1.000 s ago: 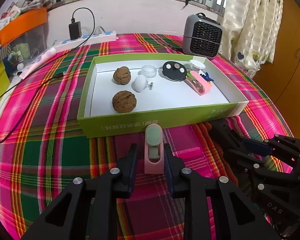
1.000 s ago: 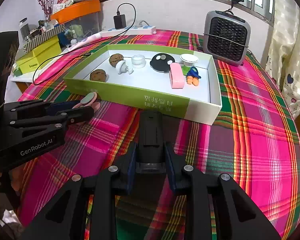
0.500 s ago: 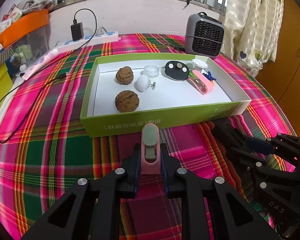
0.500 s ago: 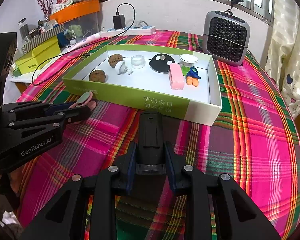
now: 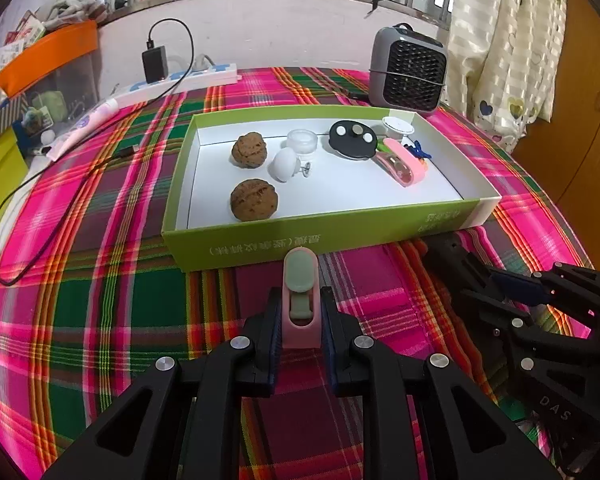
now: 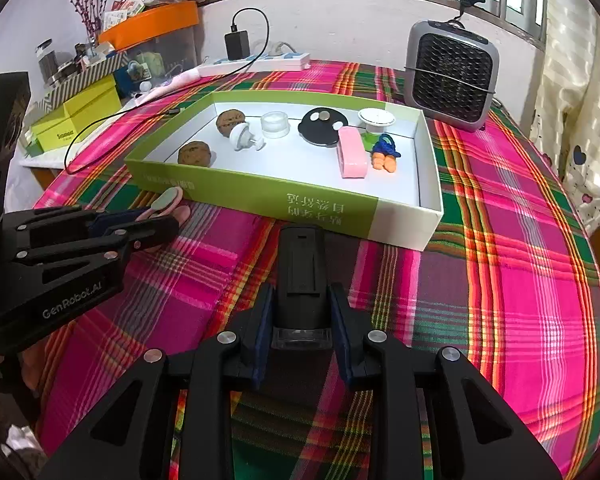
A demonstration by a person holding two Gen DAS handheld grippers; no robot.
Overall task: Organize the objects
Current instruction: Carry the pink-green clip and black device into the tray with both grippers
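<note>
My left gripper (image 5: 300,316) is shut on a small pink holder with a grey-green insert (image 5: 300,292), just in front of the green box (image 5: 320,236). From the right wrist view that pink holder (image 6: 168,202) pokes out of the left gripper (image 6: 156,226). The right gripper (image 6: 300,320) is shut on a black rectangular device (image 6: 300,264), also in front of the box (image 6: 260,192). Inside the box lie two walnuts (image 5: 254,199), a white knob (image 5: 285,164), a clear jar (image 5: 302,141), a black disc (image 5: 352,139) and a pink case (image 5: 400,160).
A grey fan heater (image 5: 408,68) stands behind the box. A power strip with charger (image 5: 180,76) and a trailing black cable (image 5: 40,208) lie at the back left. Yellow boxes (image 6: 76,120) sit past the table's left edge. Plaid cloth (image 6: 500,280) covers the table.
The left gripper's fingers closed from apart onto the pink holder. The right gripper and its black device have not moved.
</note>
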